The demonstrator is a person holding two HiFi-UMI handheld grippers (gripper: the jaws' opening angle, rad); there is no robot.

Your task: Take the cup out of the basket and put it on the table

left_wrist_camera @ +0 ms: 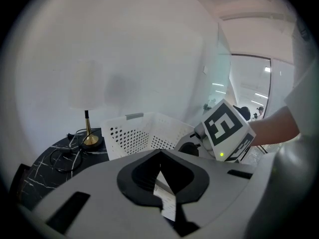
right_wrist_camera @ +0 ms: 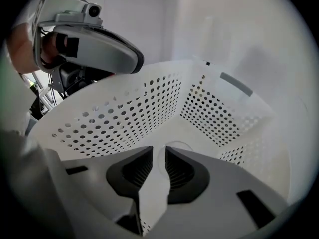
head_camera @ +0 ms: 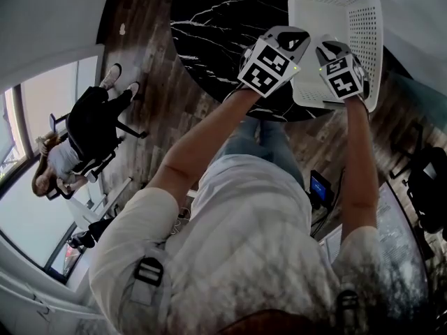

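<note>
while the person's arms reach forward over the round black marble table (head_camera: pixel 209 19), both grippers hang above its near part by the white perforated basket (head_camera: pixel 367 26), which stands on the tabletop. the right gripper (right_wrist_camera: pixel 159 152) is over the basket's near rim and points down into it. its jaws stand a little apart with nothing pinched between them, and perforated walls rise to its left, ahead and to its right. the left gripper (left_wrist_camera: pixel 160 154) is just to the left of the right one, outside the basket and over the marble. its dark pads meet at the tips, closed on nothing, and the basket's near corner lies ahead of it and slightly to its right. ahead of the left gripper and off to its left, a table lamp (left_wrist_camera: pixel 89 133) with a brass stem and pale shade stands on the table, just beside the basket's left wall. a black cable (left_wrist_camera: pixel 65 159) lies in loops on the marble in front of the lamp base. the cup (right_wrist_camera: pixel 175 146), clear and seen only as a faint round rim, lies on the basket floor just beyond the right gripper's jaw tips.
</note>
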